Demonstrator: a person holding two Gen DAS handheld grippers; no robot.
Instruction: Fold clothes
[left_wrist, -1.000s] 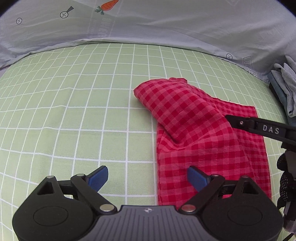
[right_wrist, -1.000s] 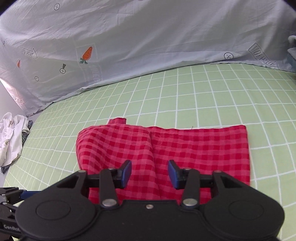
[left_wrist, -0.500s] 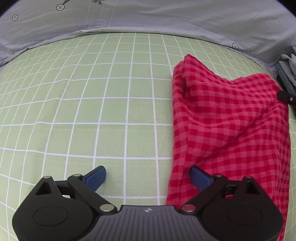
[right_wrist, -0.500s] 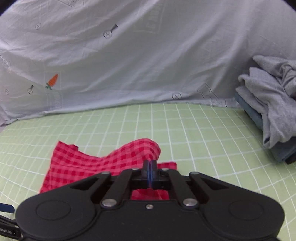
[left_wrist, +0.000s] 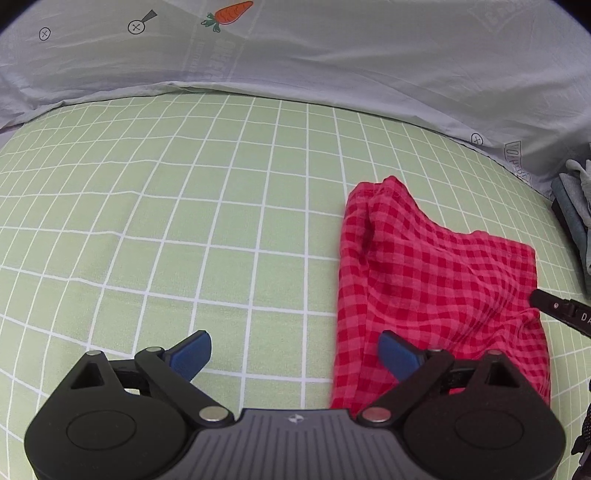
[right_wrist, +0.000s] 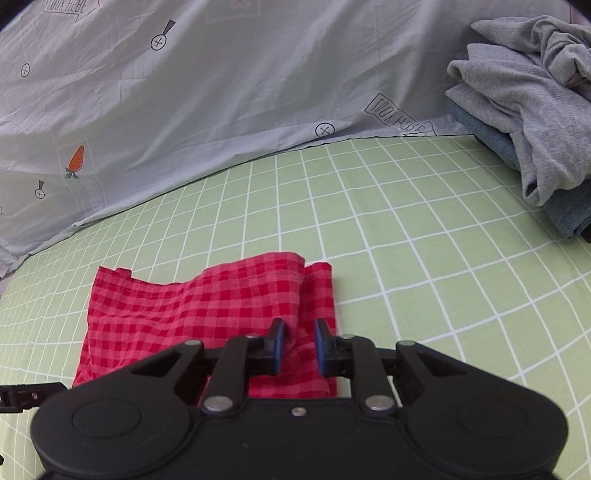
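A red checked cloth (left_wrist: 436, 280) lies folded over on the green grid sheet (left_wrist: 184, 221), to the right in the left wrist view. My left gripper (left_wrist: 295, 356) is open, its right finger over the cloth's near left edge. In the right wrist view the cloth (right_wrist: 207, 302) lies just ahead, its folded edge on the right. My right gripper (right_wrist: 298, 345) is open over the cloth's near right part and holds nothing. The right gripper's tip (left_wrist: 561, 312) shows at the cloth's right edge.
A stack of grey and blue folded clothes (right_wrist: 532, 110) sits at the far right on the sheet. A pale grey printed sheet (right_wrist: 184, 92) rises behind the green sheet (right_wrist: 406, 221). The left gripper's tip (right_wrist: 29, 395) shows at the lower left.
My right gripper carried one side of the cloth across, then opened and let it go. The cloth now lies folded over. My left gripper stayed open.
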